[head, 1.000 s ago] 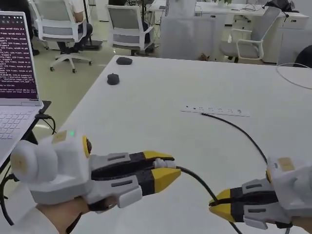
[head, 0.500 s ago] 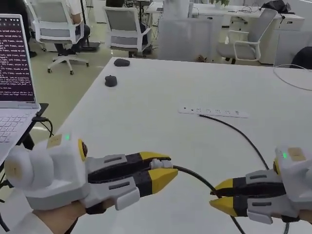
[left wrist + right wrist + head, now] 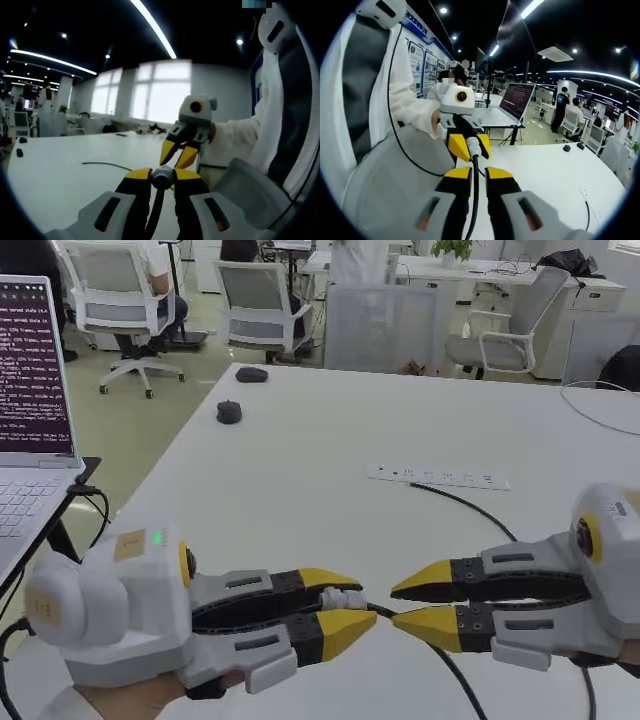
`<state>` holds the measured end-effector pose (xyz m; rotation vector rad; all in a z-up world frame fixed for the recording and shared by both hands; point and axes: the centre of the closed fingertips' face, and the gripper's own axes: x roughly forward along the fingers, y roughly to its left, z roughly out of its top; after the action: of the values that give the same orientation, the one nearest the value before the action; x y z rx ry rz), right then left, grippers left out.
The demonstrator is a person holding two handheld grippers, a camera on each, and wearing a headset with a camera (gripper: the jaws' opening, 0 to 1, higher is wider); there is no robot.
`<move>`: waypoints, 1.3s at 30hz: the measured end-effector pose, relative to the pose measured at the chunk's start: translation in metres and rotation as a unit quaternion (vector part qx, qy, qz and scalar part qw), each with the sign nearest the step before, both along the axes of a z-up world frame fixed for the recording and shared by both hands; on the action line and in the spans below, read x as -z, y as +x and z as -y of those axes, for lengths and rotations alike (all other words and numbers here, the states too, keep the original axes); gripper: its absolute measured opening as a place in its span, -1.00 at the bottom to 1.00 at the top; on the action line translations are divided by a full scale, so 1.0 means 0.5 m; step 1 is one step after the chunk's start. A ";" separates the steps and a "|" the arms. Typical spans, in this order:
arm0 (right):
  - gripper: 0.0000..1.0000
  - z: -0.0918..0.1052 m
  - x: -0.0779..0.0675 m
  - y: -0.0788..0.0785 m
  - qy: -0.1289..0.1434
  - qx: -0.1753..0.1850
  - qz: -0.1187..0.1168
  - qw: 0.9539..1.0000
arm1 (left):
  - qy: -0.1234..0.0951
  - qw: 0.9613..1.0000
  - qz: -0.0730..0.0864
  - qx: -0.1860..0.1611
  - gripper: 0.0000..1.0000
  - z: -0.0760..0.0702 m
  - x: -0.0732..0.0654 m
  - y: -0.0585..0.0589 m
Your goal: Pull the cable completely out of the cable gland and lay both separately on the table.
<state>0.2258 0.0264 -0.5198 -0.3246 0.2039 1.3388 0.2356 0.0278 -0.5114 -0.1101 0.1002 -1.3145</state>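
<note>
The left claw (image 3: 362,598) grips the cable gland (image 3: 338,596). The right claw (image 3: 395,604) stands apart — cable (image 3: 473,196) passing between

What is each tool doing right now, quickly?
Left tool: closed on the cable gland.
Right tool: open, with the black cable passing between its jaws.

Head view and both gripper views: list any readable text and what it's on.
None legible.
Open silver laptop's dark terminal screen: pale text lines, too small.
Blue-headed wall posters: blurred.
Long white power strip: markings too small.
Tan square sticker on left gripper: nothing readable.
</note>
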 end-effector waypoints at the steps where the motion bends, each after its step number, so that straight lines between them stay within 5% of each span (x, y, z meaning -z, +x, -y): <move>1: -0.83 -0.001 0.005 0.000 -0.003 -0.002 -0.002 1.000 | 0.000 1.000 0.000 0.001 -0.65 -0.001 0.000 0.000; 26: -0.94 0.006 0.047 0.018 -0.003 0.006 -0.011 1.000 | -0.006 1.000 -0.017 -0.010 -0.66 -0.007 0.002 0.012; 39: -0.95 0.057 0.139 0.021 -0.057 0.035 -0.038 0.997 | -0.015 1.000 -0.020 -0.016 -0.66 -0.017 0.000 0.020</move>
<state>0.2364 -0.0021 -0.5894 -0.3596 0.3536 1.2728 0.2458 0.0361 -0.5112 -0.1629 0.1126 -1.2826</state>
